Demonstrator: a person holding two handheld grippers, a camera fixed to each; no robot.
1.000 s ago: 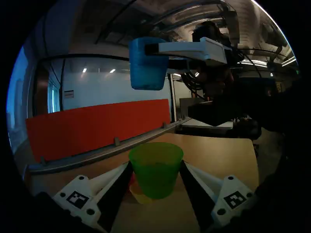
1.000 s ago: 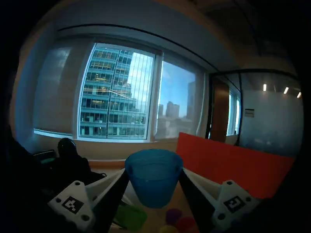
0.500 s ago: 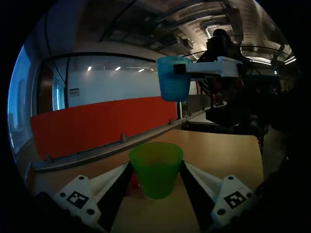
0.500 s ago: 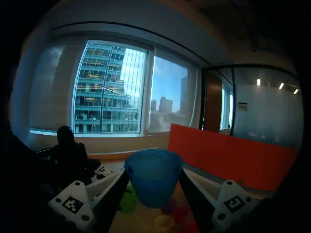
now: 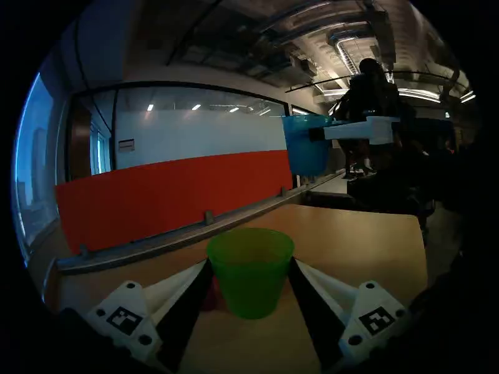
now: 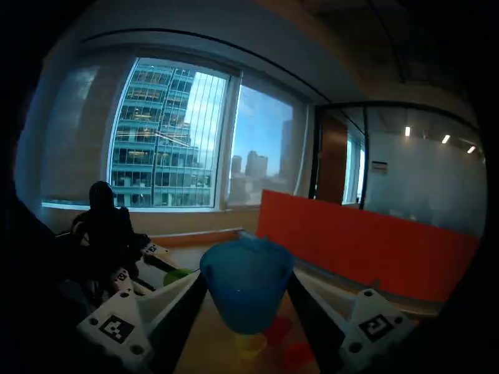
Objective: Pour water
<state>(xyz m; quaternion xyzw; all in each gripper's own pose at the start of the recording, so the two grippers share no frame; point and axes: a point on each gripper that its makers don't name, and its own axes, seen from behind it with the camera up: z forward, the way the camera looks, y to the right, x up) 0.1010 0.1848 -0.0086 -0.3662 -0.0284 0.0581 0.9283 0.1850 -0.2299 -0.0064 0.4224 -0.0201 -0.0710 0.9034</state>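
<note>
In the left gripper view, my left gripper [image 5: 249,267] is shut on an upright green cup [image 5: 251,287] just above the wooden table [image 5: 349,240]. Farther off at the upper right, the right gripper's white fingers [image 5: 358,129] hold a blue cup [image 5: 305,147] upright in the air. In the right gripper view, my right gripper [image 6: 247,274] is shut on that blue cup [image 6: 247,299], which holds water. At the left of that view, farther off, the left gripper [image 6: 148,254] carries the green cup [image 6: 177,275].
An orange partition [image 5: 174,193] on a grey rail runs along the table's far edge. Small red [image 6: 278,326] and yellow [image 6: 250,343] cups lie on the table below the blue cup. A red thing [image 5: 212,300] sits behind the green cup. Large windows [image 6: 168,149] lie beyond.
The right gripper with the blue cup has drawn away from the left gripper, now farther right and lower in the left gripper view. The green cup stays gripped and level.
</note>
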